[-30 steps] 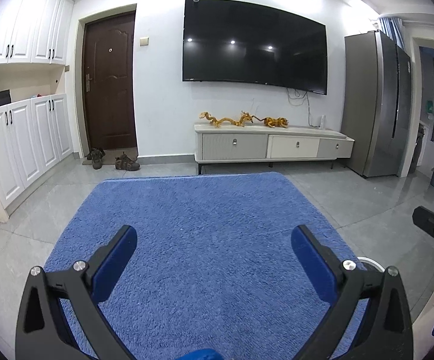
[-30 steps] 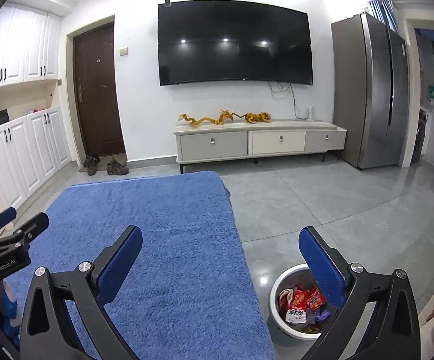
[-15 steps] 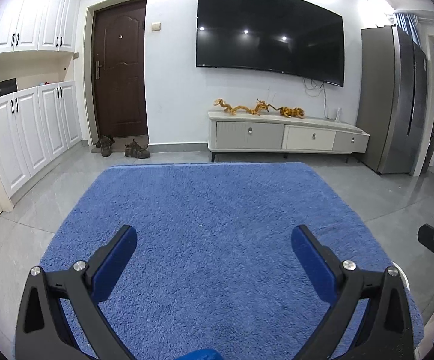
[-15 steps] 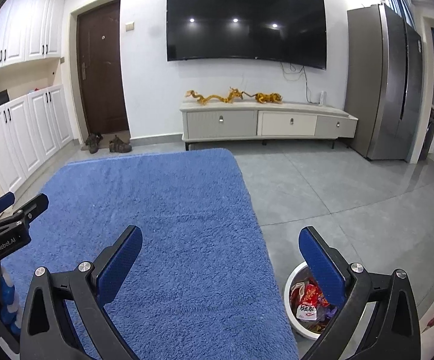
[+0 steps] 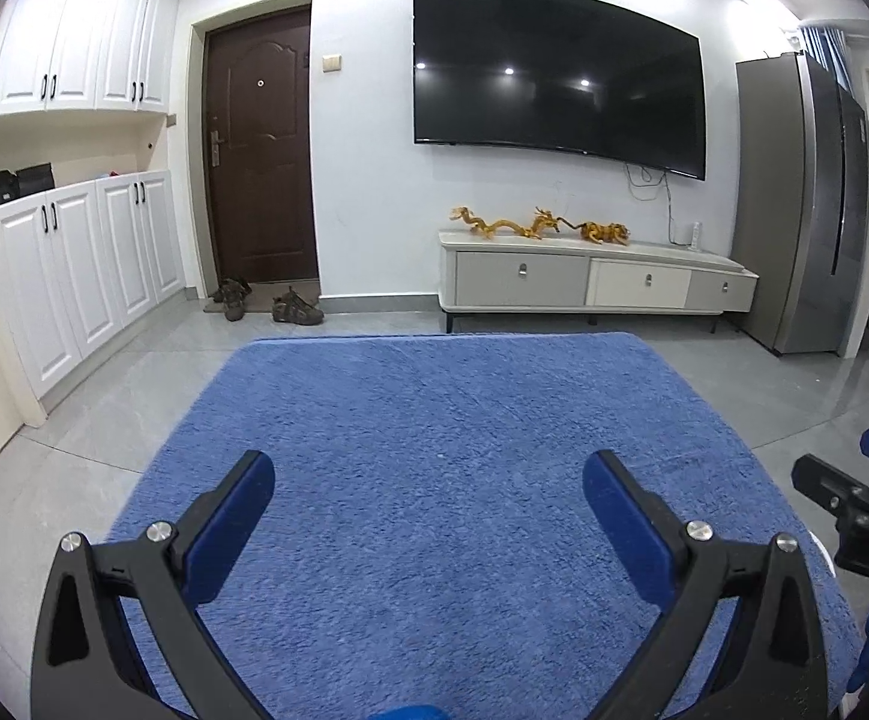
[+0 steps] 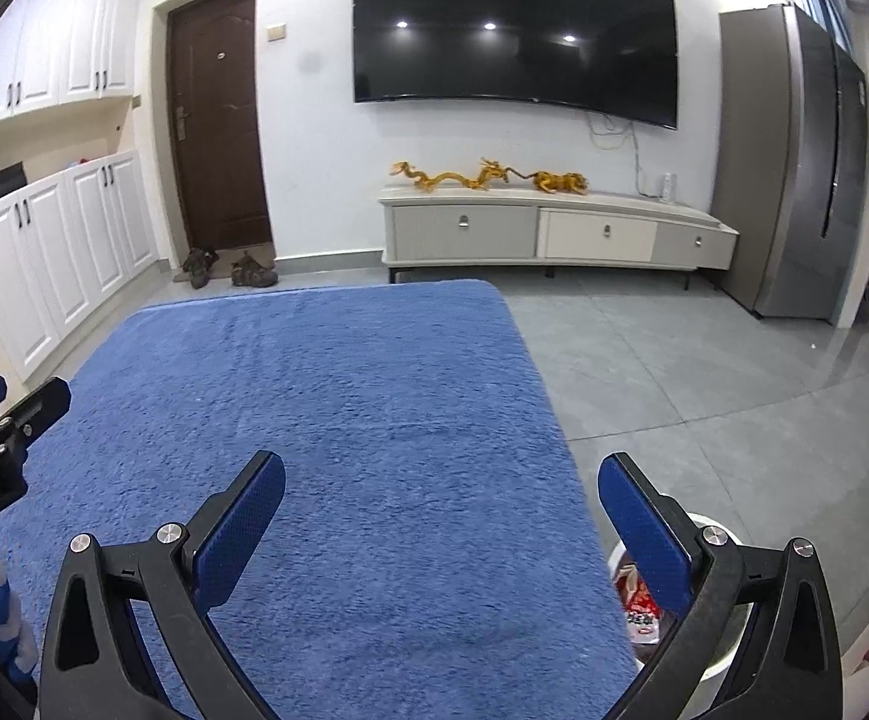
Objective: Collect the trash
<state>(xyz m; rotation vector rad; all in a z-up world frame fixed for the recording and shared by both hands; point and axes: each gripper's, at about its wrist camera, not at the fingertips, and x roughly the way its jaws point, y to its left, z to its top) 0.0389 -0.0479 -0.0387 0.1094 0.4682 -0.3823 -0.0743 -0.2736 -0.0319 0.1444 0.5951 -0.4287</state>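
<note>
The round white plastic trash bin (image 6: 712,669) stood on the grey tiled floor (image 6: 704,372) just beside the right edge of the fluffy blue rug (image 6: 338,420), holding red snack wrappers (image 6: 638,609) and partly hidden behind the right gripper (image 6: 442,507). That gripper's blue-padded fingers were spread wide and empty. The left gripper (image 5: 428,510) was likewise spread, gripping nothing, over the rug.
</note>
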